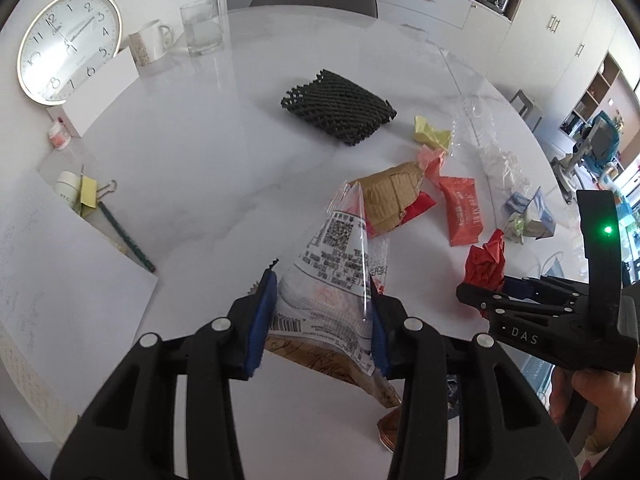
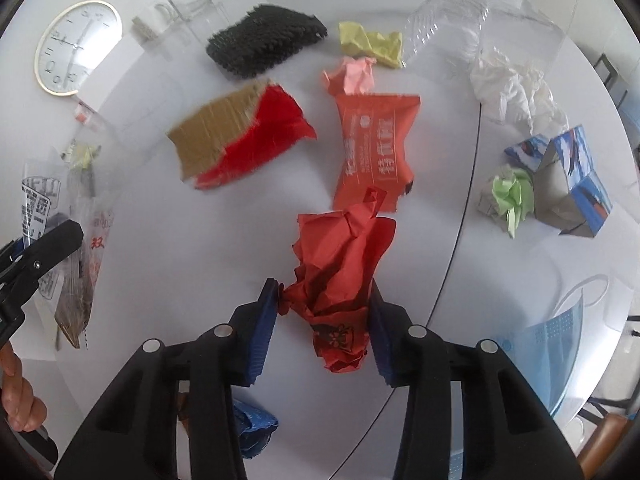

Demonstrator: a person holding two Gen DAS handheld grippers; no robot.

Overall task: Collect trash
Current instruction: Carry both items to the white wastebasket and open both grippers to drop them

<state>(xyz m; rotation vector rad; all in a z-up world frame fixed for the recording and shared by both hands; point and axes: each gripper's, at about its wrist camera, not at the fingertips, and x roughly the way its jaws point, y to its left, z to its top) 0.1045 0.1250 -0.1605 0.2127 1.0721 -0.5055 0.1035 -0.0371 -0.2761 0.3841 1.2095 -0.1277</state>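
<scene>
My left gripper (image 1: 324, 304) is shut on a clear printed plastic wrapper (image 1: 340, 260), pinched between its blue pads and held above the white table (image 1: 200, 184). To its right, my right gripper (image 1: 492, 286) holds a crumpled red paper (image 1: 486, 260). In the right wrist view, that gripper (image 2: 324, 304) is shut on the red paper (image 2: 340, 272), both pads pressing its sides just over the tabletop. The wrapper (image 2: 80, 256) hangs at the far left, under the left gripper's finger (image 2: 52, 240).
Loose trash lies ahead: a black foam net (image 2: 264, 40), torn cardboard (image 2: 224, 136), an orange snack wrapper (image 2: 376, 148), yellow (image 2: 372, 44) and pink (image 2: 352, 76) paper balls, a blue carton (image 2: 568, 184), and a face mask (image 2: 548, 344). A clock (image 1: 68, 44), mug (image 1: 150, 40) and glass (image 1: 202, 26) stand at the back left.
</scene>
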